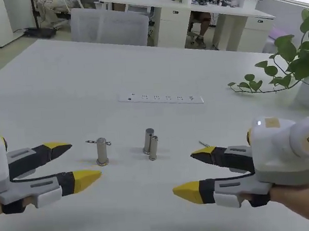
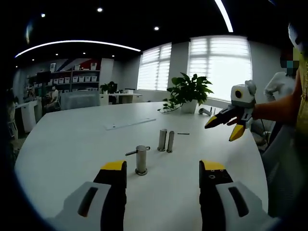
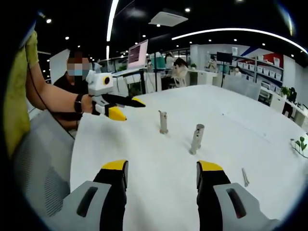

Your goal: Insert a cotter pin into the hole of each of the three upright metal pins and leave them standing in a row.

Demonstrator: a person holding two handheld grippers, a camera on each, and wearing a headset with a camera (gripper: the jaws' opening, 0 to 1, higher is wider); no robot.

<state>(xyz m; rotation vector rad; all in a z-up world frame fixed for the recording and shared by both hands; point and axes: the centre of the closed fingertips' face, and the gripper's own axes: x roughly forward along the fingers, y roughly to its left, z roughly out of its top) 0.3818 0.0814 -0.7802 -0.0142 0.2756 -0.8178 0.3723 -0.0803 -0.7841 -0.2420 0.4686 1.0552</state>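
Both your grippers gape wide and hold nothing: the left gripper [image 1: 71,162] sits at the lower left of the head view, the right gripper [image 1: 194,171] at the lower right. Three pins stand mid-frame on the worktop [image 1: 153,70]. The left pin [image 1: 102,152] already carries a cotter [image 1: 108,143] through its top. The other two pins [image 1: 148,138] stand close together, their holes apparently bare, so the second insertion looks due. A loose cotter [image 1: 203,143] lies just above the right gripper's upper tip; picking it up would call for a fine, low pinch.
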